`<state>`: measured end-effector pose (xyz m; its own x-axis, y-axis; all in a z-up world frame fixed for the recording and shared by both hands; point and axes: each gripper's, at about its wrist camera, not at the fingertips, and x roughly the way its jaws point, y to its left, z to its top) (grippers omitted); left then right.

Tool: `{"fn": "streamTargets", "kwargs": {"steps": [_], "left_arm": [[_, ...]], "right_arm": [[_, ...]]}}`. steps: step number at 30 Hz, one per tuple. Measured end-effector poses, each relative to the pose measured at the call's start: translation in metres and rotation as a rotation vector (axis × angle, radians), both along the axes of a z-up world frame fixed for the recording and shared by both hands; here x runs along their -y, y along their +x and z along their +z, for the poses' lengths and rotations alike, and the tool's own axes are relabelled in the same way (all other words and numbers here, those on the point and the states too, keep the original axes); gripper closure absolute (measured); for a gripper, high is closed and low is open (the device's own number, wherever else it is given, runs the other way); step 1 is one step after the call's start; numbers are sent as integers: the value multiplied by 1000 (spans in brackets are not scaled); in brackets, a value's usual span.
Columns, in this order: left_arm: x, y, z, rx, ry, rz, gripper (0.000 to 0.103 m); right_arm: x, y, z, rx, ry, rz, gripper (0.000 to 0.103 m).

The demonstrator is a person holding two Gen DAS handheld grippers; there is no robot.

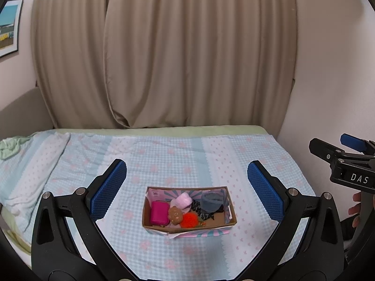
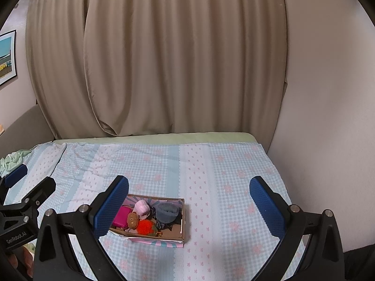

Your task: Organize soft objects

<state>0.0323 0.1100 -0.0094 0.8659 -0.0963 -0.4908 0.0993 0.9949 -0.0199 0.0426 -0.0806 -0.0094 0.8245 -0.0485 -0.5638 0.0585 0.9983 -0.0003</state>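
Blue-padded fingers frame both views up close: the left tool (image 1: 187,187) hangs with its jaws spread wide and nothing between them, and the right tool (image 2: 189,202) is just as wide apart and just as empty. Behind them, beige curtains (image 1: 187,53) fill the back of the room, pale wall to the right, a framed picture (image 1: 9,27) cut off at the left edge. Below the curtains stretches the bed (image 1: 246,159), covered in a light blue checked blanket with pink flowers, a green sheet peeking out along the far side.

On the blanket sits an open cardboard box (image 1: 188,228), and that is where the soft objects are: a grey fabric bundle (image 1: 212,201), a magenta pouch (image 1: 159,213), a pale pink roll (image 1: 181,200), an orange-red fluffy ball (image 1: 189,220) and a brown round plush (image 1: 175,215), all packed close together. Something dark and patterned lies under the grey bundle; hard to make out. A hand (image 1: 356,209) shows at the right edge, mostly hidden behind the other tool.
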Motion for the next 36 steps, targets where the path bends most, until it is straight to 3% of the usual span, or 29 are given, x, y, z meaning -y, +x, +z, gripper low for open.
{"fn": "streamTargets", "kwargs": {"steps": [36], "left_arm": [[5,3,-3,-7,8,26,0]], "right_arm": [[1,10,-1,-24,1,6,0]]}}
